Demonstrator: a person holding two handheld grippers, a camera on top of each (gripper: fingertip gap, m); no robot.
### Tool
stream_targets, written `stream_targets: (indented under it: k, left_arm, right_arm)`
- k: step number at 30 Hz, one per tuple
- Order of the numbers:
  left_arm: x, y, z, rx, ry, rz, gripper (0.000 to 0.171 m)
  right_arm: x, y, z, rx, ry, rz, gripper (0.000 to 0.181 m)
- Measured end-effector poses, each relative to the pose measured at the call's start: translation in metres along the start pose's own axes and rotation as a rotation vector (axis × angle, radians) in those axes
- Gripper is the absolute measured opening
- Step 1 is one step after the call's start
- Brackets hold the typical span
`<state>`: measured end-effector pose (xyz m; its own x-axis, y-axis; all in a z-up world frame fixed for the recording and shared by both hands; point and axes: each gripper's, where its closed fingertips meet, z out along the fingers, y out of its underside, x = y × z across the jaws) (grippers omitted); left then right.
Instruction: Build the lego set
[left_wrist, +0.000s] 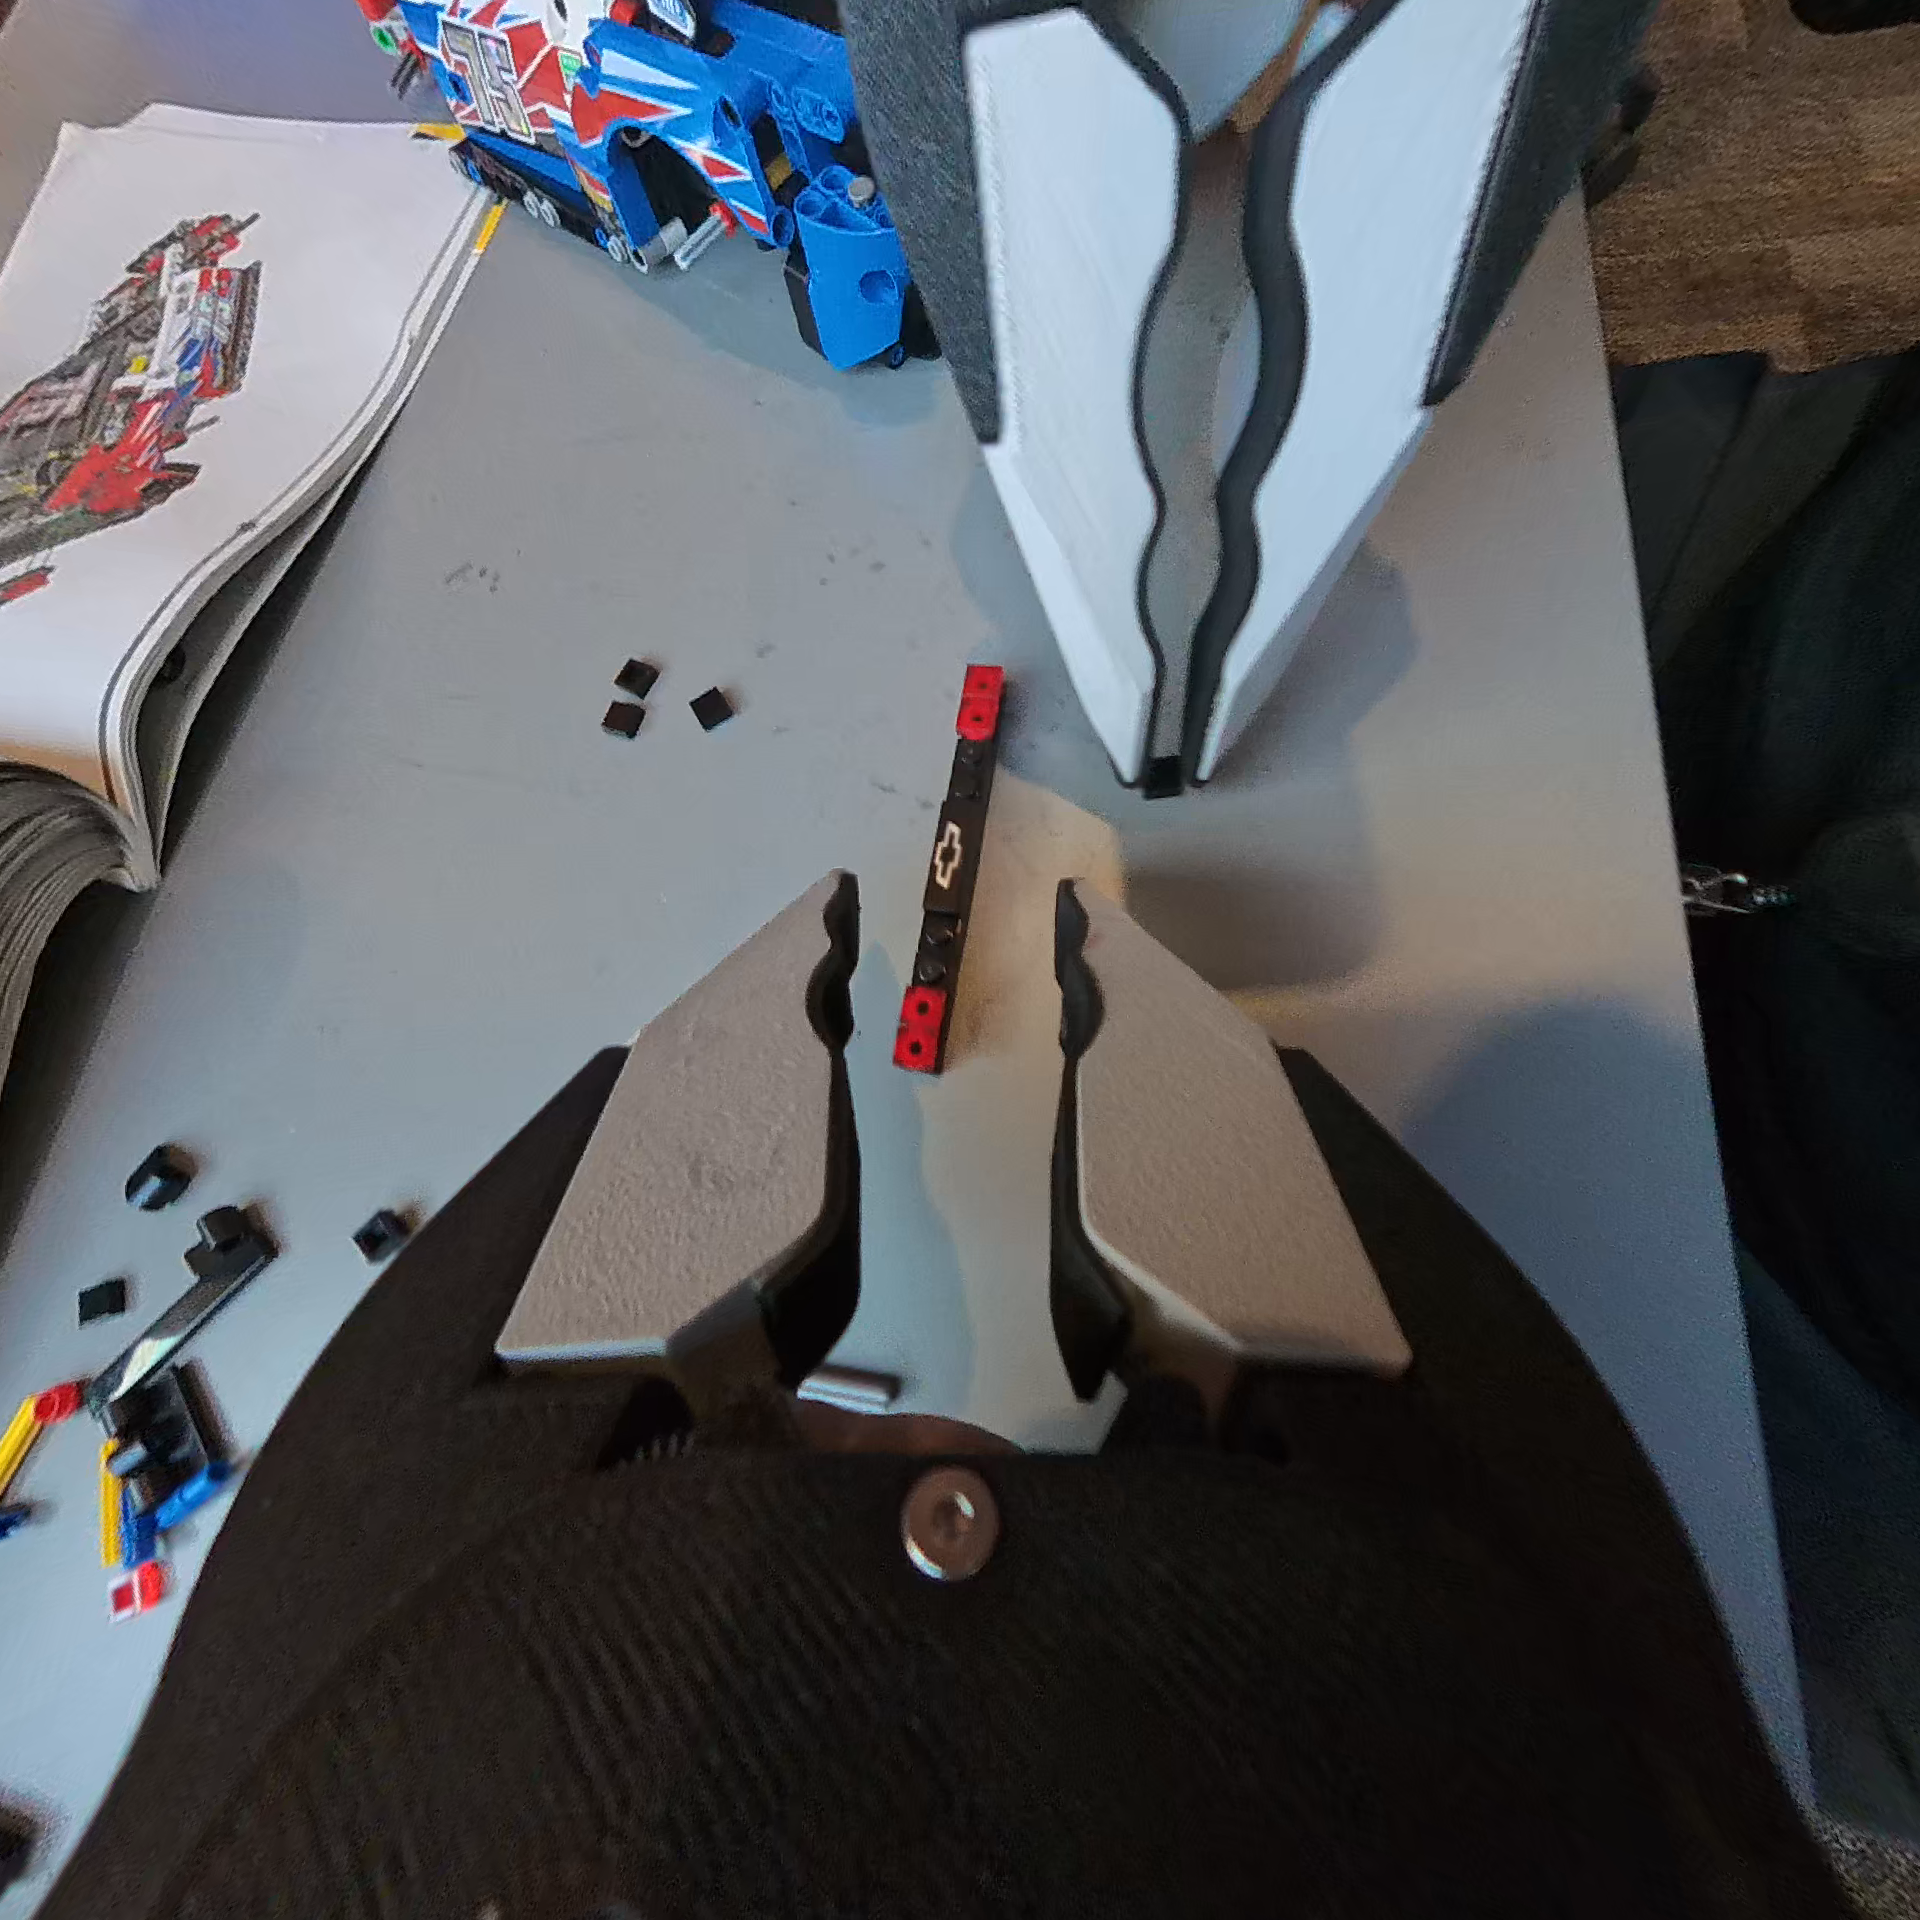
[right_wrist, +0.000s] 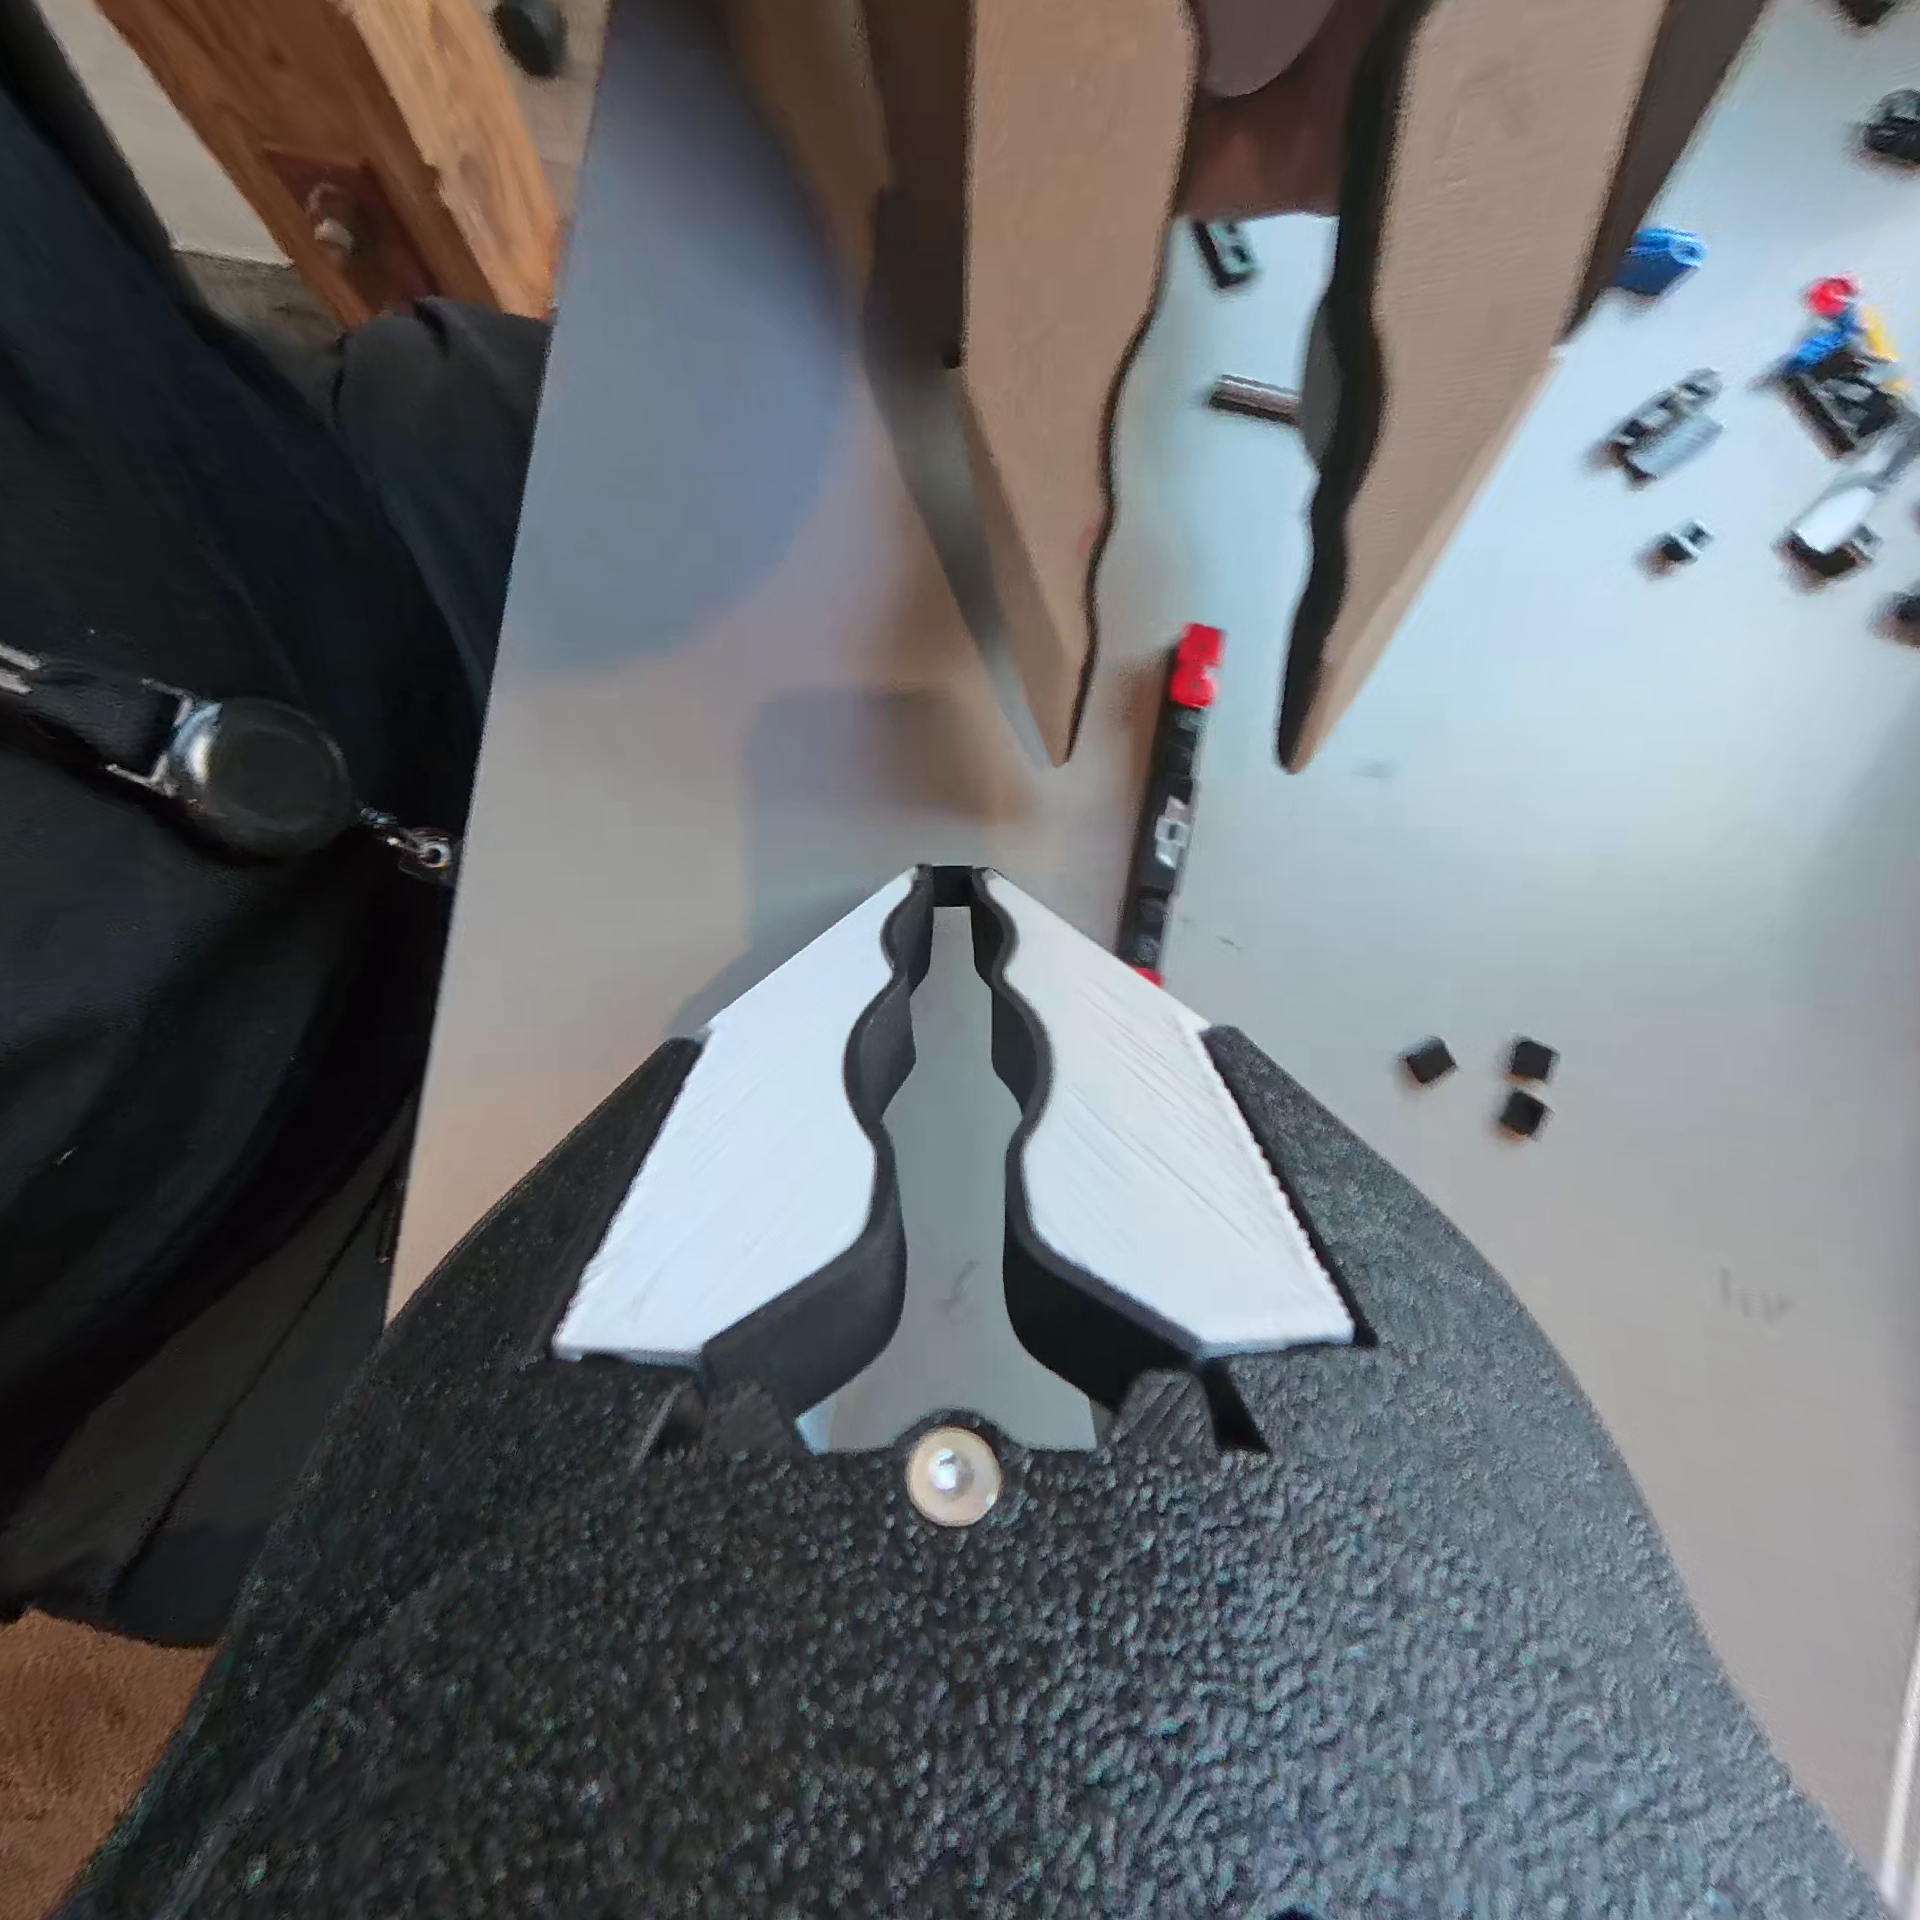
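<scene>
The black strip lies flat, pointing away between the left tool's spread fingers.

Matt grey table; glossy plastic lego strip; paper manual; rough-textured blk gripper housing.

A home hobby spot is suggested: a grey table is seen beside brown carpet and wooden furniture.

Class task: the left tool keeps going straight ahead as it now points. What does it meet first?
Most likely the long black strip with red ends, lying on the grey table just beyond the open left tool. Depth is uncertain; the tips may touch the tabletop first.
</scene>
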<state>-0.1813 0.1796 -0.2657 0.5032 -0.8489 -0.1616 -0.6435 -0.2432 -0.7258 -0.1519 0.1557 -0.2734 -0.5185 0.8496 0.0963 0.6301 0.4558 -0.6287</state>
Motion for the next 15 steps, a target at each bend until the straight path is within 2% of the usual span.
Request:
stream_targets:
  k: [6, 12, 15]
  left_arm:
    - [-0.001, -0.003, 0.018, -0.023, 0.055, 0.018, 0.028]
    - [0.001, 0.0, 0.024, -0.037, 0.079, 0.011, 0.018]
    - [0.002, 0.001, 0.023, -0.027, 0.087, 0.015, 0.007]
  right_arm:
    - [0.034, 0.011, -0.013, -0.031, 0.132, 0.116, 0.006]
    - [0.038, 0.01, -0.007, -0.073, 0.135, 0.095, 0.006]
    - [0.037, 0.011, -0.003, -0.098, 0.124, 0.082, 0.006]
